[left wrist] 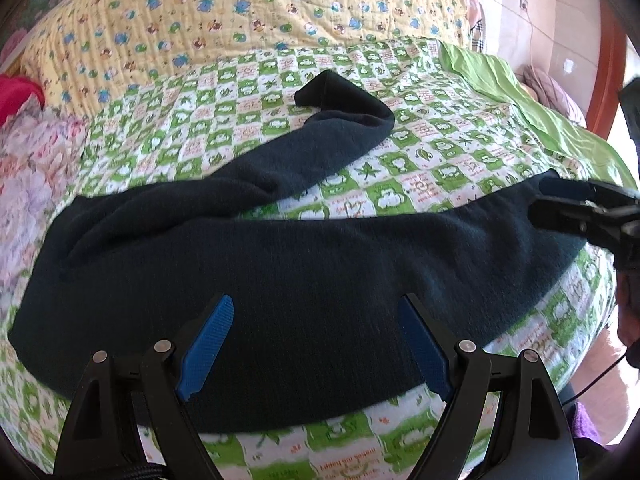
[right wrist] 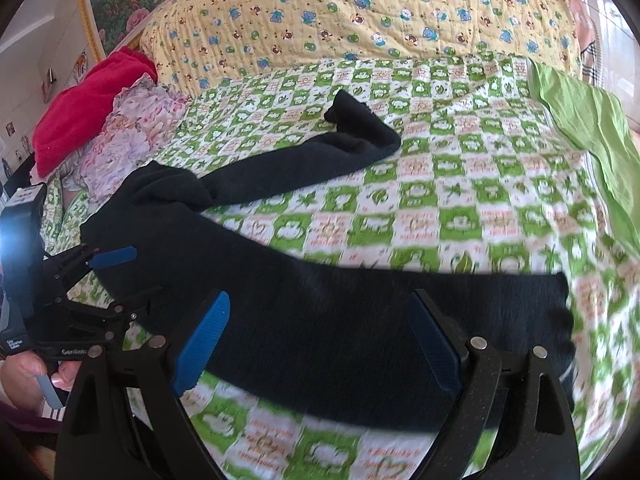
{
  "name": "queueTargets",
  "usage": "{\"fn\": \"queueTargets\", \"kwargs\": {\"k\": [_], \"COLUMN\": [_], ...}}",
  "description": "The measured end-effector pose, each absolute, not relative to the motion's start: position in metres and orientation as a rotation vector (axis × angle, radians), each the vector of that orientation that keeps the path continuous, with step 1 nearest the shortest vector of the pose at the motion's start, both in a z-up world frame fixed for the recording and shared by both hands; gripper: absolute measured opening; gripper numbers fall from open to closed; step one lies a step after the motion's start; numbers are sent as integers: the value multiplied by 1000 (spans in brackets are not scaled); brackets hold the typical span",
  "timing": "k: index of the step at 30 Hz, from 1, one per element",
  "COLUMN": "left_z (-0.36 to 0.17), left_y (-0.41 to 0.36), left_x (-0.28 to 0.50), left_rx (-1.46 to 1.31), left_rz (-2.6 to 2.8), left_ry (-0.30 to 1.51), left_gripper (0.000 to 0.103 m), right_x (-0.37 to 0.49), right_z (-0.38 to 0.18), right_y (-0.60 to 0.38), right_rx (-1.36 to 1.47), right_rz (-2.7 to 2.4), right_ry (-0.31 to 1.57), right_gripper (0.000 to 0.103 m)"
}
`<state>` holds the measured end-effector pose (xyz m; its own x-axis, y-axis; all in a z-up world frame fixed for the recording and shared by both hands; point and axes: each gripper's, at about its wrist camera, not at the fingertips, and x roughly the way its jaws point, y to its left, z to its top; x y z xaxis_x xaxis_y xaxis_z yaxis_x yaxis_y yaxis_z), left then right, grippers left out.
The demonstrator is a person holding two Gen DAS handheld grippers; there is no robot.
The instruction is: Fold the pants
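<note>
Dark navy pants point(left wrist: 304, 264) lie spread on a green-and-white checked quilt point(left wrist: 420, 140). One leg runs across the front, the other bends away toward the back point(left wrist: 344, 120). My left gripper point(left wrist: 316, 344) is open, its blue pads just above the near leg close to the waist end. My right gripper point(right wrist: 320, 340) is open over the near leg's cuff end point(right wrist: 532, 312). The right gripper also shows at the right edge of the left wrist view point(left wrist: 568, 212), and the left gripper at the left of the right wrist view point(right wrist: 120, 276).
A yellow cartoon-print quilt point(left wrist: 240, 12) covers the back of the bed. A red cloth point(right wrist: 84, 112) and a pink floral cloth point(right wrist: 132, 132) lie at the left. A plain green sheet point(right wrist: 592, 132) lies at the right. A red wooden bed frame point(left wrist: 604, 80) stands at the far right.
</note>
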<state>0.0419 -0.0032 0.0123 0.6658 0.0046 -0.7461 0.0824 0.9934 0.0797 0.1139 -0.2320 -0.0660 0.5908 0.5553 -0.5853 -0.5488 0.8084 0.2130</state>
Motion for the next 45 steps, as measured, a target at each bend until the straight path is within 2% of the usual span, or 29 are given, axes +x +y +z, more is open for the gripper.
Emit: {"fn": "queueTargets", "kwargs": {"k": [9, 16, 21, 27, 34, 45], "left_z": [30, 37, 36, 27, 4, -18], "left_y": [-13, -26, -34, -45, -55, -52], "left_x": [77, 111, 138, 170, 216, 246], "left_rx": [155, 218, 243, 290, 365, 441], "left_rz": [-66, -95, -129, -173, -186, -177], "left_ry": [796, 783, 801, 822, 875, 891], "left_gripper": [85, 85, 85, 85, 85, 85], "right_x": [170, 225, 271, 329, 396, 458], "right_z": [-44, -27, -24, -32, -41, -65], "right_y": [-231, -231, -232, -229, -203, -153], "right_rx": [48, 118, 189, 270, 257, 221], "right_rz": [675, 716, 729, 731, 734, 804], "right_ry": [665, 674, 717, 788, 857, 967], "right_gripper": [89, 74, 70, 54, 47, 46]}}
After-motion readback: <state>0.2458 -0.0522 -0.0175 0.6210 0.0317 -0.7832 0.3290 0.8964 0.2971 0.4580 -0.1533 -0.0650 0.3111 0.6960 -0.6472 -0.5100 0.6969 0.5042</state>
